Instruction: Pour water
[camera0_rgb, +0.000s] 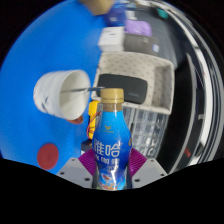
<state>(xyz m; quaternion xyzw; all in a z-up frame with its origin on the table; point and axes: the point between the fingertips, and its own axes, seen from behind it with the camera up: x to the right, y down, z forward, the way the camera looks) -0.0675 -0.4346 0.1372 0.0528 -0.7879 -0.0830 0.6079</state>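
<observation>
Gripper (111, 172) fingers clamp a blue-labelled bottle (111, 140) with a tan cap, upright between the pads; just beyond it to the left a white cup (62, 92) lies tilted on the blue table (30, 60), a white basket (135, 75) farther off

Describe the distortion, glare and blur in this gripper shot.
Gripper view: strong fisheye bending curves the blue table and the background clutter; the bottle between the fingers of the gripper looms large and fairly sharp, label readable as print; the white cup beyond it looks softer and casts a shadow on the table; bright highlights streak the shiny curved rim behind.
</observation>
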